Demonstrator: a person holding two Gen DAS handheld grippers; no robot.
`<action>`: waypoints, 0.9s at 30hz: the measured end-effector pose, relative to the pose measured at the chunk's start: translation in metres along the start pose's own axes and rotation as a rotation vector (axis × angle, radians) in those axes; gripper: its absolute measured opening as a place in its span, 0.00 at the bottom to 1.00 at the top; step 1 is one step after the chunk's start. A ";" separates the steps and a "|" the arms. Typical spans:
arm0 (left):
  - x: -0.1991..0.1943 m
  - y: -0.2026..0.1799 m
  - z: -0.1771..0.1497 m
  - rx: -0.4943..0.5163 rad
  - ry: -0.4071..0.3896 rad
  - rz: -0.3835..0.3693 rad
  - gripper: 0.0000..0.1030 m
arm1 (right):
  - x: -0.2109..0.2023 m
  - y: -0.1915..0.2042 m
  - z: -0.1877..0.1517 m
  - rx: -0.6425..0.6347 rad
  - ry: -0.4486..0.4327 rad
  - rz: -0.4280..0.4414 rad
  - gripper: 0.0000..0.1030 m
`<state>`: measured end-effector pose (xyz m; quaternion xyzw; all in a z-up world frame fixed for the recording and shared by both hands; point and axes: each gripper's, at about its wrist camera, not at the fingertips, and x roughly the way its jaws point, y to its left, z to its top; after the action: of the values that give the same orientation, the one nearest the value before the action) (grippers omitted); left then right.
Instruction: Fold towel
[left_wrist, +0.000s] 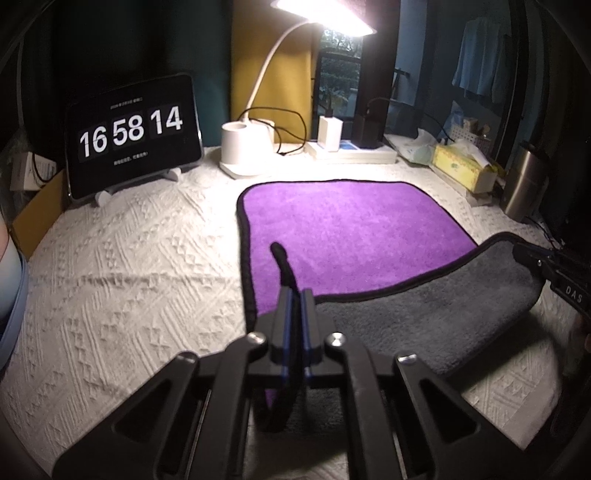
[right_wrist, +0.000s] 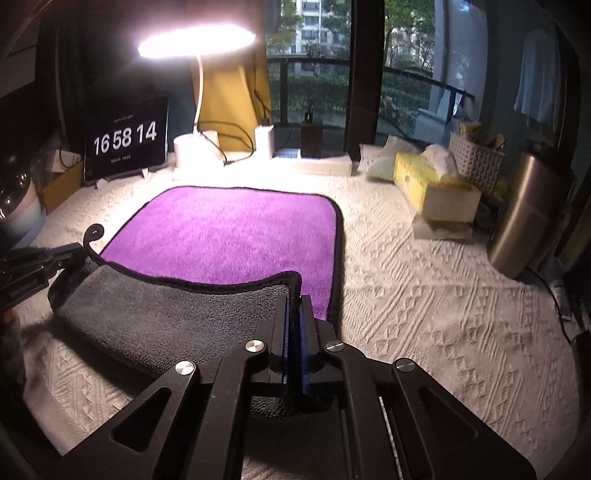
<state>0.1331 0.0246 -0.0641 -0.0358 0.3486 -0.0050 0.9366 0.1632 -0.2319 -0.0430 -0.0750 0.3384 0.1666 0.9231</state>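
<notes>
Two grippers are pinching the near edge of the towel (left_wrist: 354, 229), one at each near corner, and are holding that edge lifted and turned over so that its gray underside is showing toward the cameras while the purple face is lying flat on the white textured cloth (left_wrist: 129, 258) covering the table. The left gripper (left_wrist: 295, 295) is sitting with its jaws drawn narrow on the black-trimmed left corner, whose tip is sticking up and curling beyond the fingertips. The right gripper (right_wrist: 294, 301) is likewise closed narrow on the right corner, with the black hem passing between its blue-edged fingers (right_wrist: 306, 314). In the left wrist view the right gripper is appearing at the far right edge, clamped on the gray fold; in the right wrist view the left gripper is showing at the left edge with the curled corner tip above it. The turned-over gray strip is sagging in a shallow arc between the two grippers, resting over the near part of the purple face. Behind the towel a tablet (left_wrist: 135, 136) is standing on a stand and showing 16 58 14, a white desk lamp (left_wrist: 243, 147) is shining beside it, and a yellow tissue box (right_wrist: 436, 184) is lying near a steel bottle (right_wrist: 524, 214) at the right.
</notes>
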 end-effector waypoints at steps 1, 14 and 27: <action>-0.002 0.000 0.001 0.000 -0.006 -0.001 0.04 | -0.002 0.000 0.002 0.000 -0.010 -0.004 0.05; -0.012 0.004 0.024 0.008 -0.067 0.021 0.04 | -0.013 -0.002 0.021 0.002 -0.074 -0.022 0.05; -0.009 0.008 0.052 0.064 -0.141 0.059 0.04 | 0.002 0.001 0.044 -0.024 -0.120 -0.054 0.05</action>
<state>0.1597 0.0361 -0.0198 0.0044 0.2821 0.0139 0.9593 0.1901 -0.2197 -0.0109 -0.0849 0.2784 0.1498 0.9449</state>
